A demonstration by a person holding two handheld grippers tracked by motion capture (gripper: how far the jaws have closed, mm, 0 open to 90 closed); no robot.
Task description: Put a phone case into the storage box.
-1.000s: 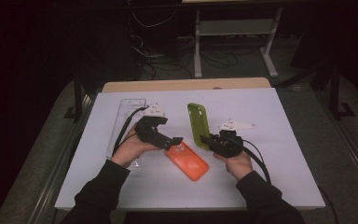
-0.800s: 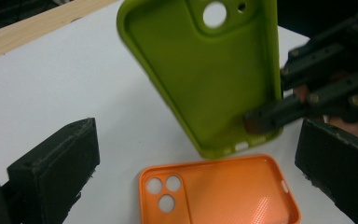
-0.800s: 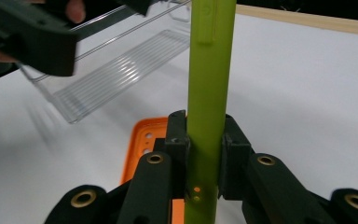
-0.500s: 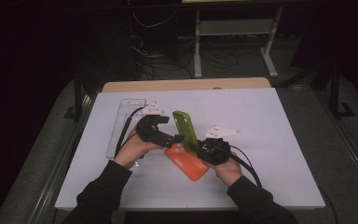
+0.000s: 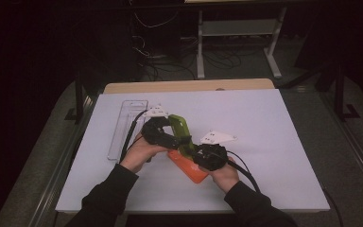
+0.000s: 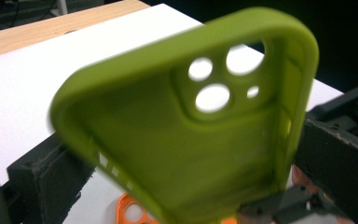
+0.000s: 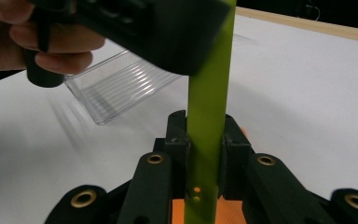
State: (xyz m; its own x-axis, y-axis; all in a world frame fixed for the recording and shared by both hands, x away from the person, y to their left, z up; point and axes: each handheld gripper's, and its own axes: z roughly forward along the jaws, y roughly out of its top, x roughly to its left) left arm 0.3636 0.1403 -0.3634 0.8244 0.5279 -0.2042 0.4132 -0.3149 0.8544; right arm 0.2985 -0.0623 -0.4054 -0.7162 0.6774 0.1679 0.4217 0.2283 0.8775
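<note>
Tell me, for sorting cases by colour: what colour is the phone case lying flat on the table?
Orange; the high view shows it best.

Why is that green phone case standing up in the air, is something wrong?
Nothing looks broken or spilled. The green phone case is off the table because the right gripper is shut on its lower end, holding it upright above the orange phone case. The left gripper is right beside it. The clear plastic tray lies flat.

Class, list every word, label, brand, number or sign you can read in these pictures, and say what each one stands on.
None can be read: the green phone case, the orange phone case, the clear tray and the white table top bear no legible text in any view.
The small dark marks on the grippers' grey plates: too small to read.
</note>
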